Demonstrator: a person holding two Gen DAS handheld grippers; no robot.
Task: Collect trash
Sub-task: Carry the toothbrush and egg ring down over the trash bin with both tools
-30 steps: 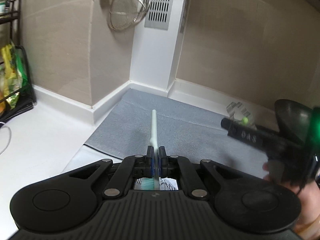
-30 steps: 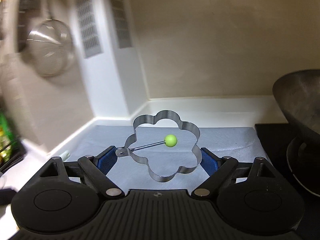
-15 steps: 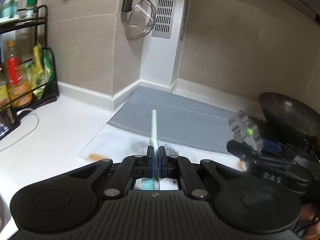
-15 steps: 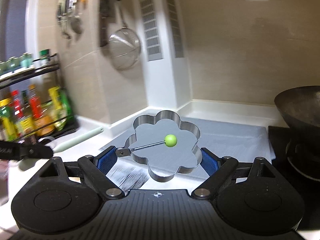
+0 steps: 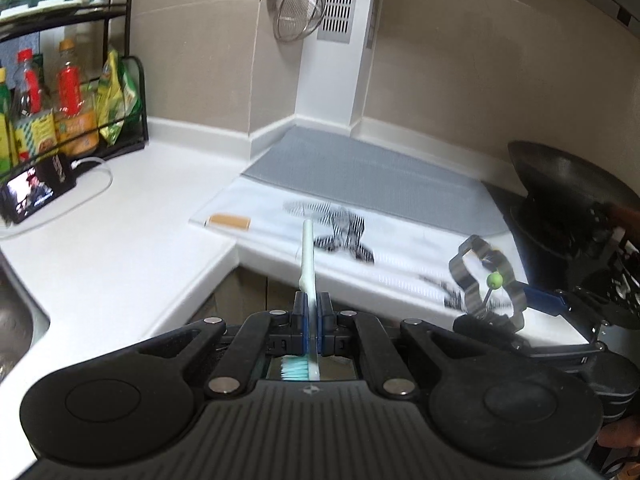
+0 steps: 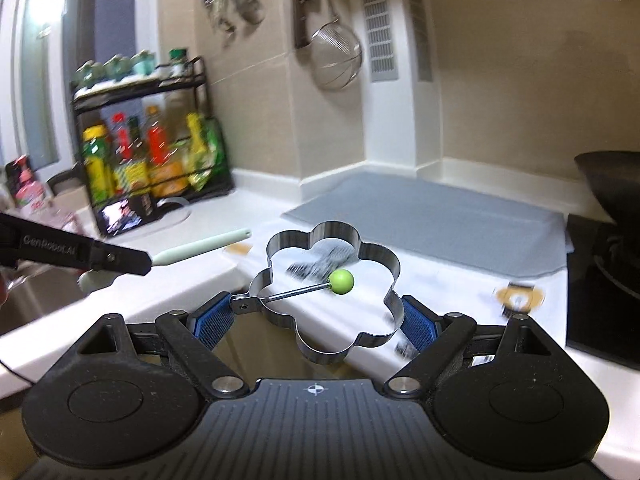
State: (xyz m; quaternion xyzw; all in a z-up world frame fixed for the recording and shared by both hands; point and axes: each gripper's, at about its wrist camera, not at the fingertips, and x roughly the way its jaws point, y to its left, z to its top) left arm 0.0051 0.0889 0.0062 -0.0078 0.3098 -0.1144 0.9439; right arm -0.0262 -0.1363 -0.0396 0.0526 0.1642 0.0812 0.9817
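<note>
My left gripper (image 5: pixel 311 305) is shut on a pale green toothbrush (image 5: pixel 307 252); its handle points ahead over the counter edge and its teal bristles sit behind the pads. My right gripper (image 6: pixel 316 314) is shut on a flower-shaped metal egg ring (image 6: pixel 376 256) with a green knob (image 6: pixel 341 281), its blue pads pressing both sides. The ring (image 5: pixel 472 276) also shows at the right of the left wrist view, and the toothbrush (image 6: pixel 200 246) at the left of the right wrist view. Both are held in the air in front of the white counter (image 5: pixel 132 240).
A grey mat (image 5: pixel 360 176) lies in the corner, with a white black-patterned sheet (image 5: pixel 400 256) and a small tan piece (image 5: pixel 230 221) in front of it. A black wok (image 5: pixel 568 188) stands right. A bottle rack (image 5: pixel 72 92), a phone (image 5: pixel 36 190) and the sink (image 5: pixel 12 332) are left.
Both grippers have drawn back from the corner wall with their loads, so the counter edge, the patterned sheet, the rack and the sink have come into view. The grips are unchanged.
</note>
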